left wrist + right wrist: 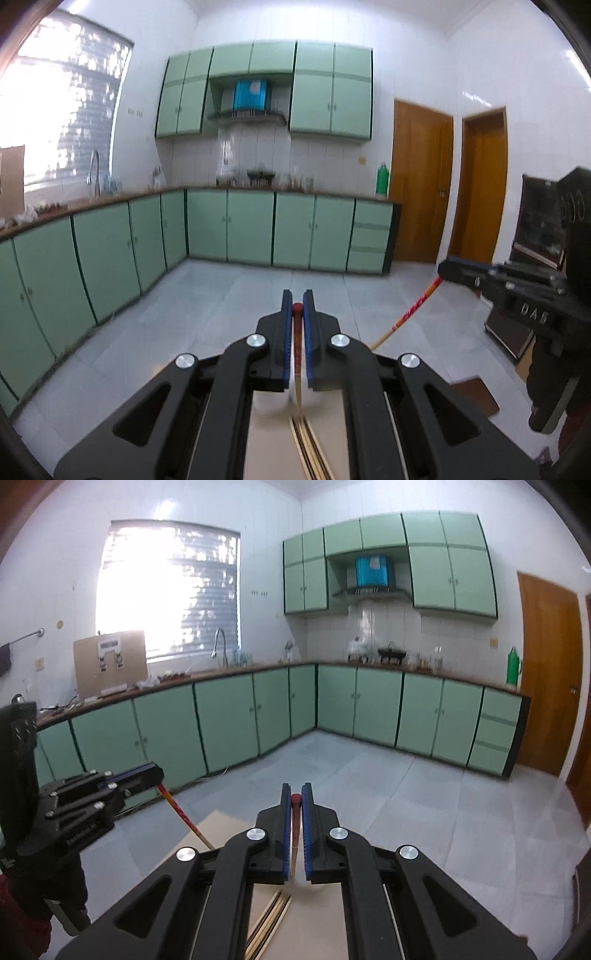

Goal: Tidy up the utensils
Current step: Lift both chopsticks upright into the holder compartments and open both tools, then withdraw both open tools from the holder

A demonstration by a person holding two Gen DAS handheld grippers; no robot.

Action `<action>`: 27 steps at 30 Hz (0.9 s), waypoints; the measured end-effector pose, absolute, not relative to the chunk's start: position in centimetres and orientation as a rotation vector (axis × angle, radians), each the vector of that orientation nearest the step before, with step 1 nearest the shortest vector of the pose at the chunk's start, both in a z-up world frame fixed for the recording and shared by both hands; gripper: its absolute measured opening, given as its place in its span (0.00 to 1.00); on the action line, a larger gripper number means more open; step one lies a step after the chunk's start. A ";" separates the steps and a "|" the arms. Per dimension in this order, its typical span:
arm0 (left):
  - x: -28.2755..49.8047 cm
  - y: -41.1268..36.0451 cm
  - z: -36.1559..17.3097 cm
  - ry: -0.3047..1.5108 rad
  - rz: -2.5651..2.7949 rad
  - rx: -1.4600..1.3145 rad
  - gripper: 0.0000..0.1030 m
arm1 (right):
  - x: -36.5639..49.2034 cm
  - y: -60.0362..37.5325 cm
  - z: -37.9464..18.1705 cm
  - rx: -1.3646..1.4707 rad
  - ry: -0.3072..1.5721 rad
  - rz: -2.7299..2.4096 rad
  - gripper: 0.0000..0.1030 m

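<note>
In the left wrist view my left gripper is shut on a chopstick with a red top, which hangs down between the blue pads. My right gripper shows at the right edge, shut on a second red and orange chopstick that slants down toward the table. In the right wrist view the right gripper pinches that red-topped chopstick, and the left gripper at the left holds its chopstick. Several loose chopsticks lie on the beige table beneath both grippers.
A white rounded object sits on the table under the left gripper, mostly hidden. Green kitchen cabinets line the far walls, with wooden doors at the right. A dark case stands on the floor to the right.
</note>
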State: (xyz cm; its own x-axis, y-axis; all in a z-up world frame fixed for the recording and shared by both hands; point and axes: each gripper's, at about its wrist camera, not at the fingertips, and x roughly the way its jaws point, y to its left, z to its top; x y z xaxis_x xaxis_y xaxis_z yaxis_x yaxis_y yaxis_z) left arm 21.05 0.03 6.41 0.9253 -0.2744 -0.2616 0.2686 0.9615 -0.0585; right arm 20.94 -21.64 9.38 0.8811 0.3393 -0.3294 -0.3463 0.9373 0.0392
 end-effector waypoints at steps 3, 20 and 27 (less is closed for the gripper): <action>23.3 -1.1 7.9 0.222 -0.258 -0.008 0.05 | 23.0 -21.7 10.2 -0.008 0.324 0.342 0.05; 34.8 -2.4 -0.5 0.387 -0.203 0.022 0.06 | 33.7 -19.3 1.9 -0.028 0.524 0.298 0.05; 34.3 -0.7 -1.0 0.401 -0.193 0.012 0.28 | 33.4 -21.5 1.8 0.046 0.526 0.281 0.22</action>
State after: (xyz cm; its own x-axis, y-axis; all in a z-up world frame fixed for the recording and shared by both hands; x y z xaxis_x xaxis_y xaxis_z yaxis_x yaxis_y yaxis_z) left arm 34.29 -0.65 -0.98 0.9026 -0.1843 -0.3890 0.1890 0.9816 -0.0267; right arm 33.38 -21.47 1.77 0.8271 0.2766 -0.4892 -0.2532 0.9606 0.1149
